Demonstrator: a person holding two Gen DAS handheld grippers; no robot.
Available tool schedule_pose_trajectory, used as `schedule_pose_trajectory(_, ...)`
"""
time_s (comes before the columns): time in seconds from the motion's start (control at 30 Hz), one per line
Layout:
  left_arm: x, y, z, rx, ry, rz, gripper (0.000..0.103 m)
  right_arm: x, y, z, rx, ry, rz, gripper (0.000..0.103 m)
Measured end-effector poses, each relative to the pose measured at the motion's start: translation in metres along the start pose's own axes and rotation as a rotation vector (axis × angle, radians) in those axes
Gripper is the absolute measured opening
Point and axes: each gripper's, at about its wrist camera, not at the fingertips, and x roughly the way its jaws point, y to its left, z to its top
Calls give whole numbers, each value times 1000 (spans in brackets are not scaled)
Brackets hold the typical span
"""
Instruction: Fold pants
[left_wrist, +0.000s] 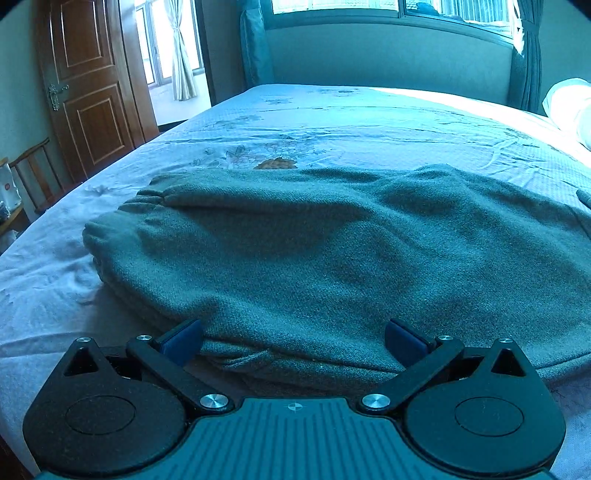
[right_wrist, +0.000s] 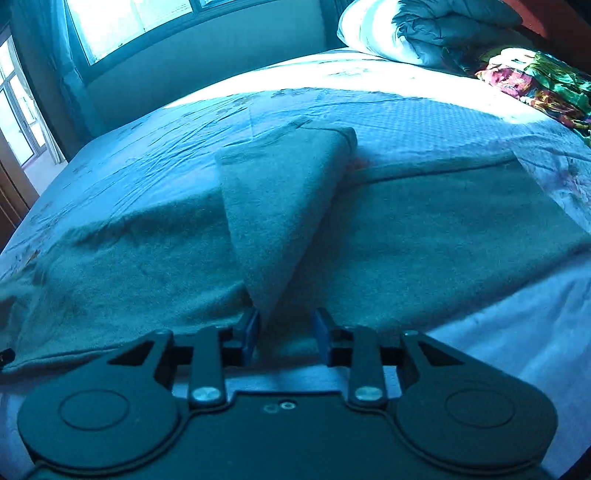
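At the near edge of the bed (left_wrist: 332, 122), the left gripper (left_wrist: 293, 341) stood with its jaws spread wide, the folded near hem of the grey-green pants (left_wrist: 314, 251) lying between the blue pads, neither pad pressing it. The right gripper (right_wrist: 284, 334) had its jaws narrowed yet apart, a raised fold of the pants running from the left pad; no clamp showed. The pants lay flat across the near part of the floral sheet. Farther off sat a bundled duvet (right_wrist: 417, 29) at the far right corner, a window (left_wrist: 369, 7) beyond.
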Motion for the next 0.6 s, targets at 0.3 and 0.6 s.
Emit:
schedule_pose_trajectory(0.3, -1, 1, 2, -21, 8, 1, 103, 33, 89, 40, -461, -44, -88, 27)
schedule_pose_trajectory(0.6, 2, 3, 3, -11, 17, -15, 103, 48, 48, 60, -391, -54, -181, 0)
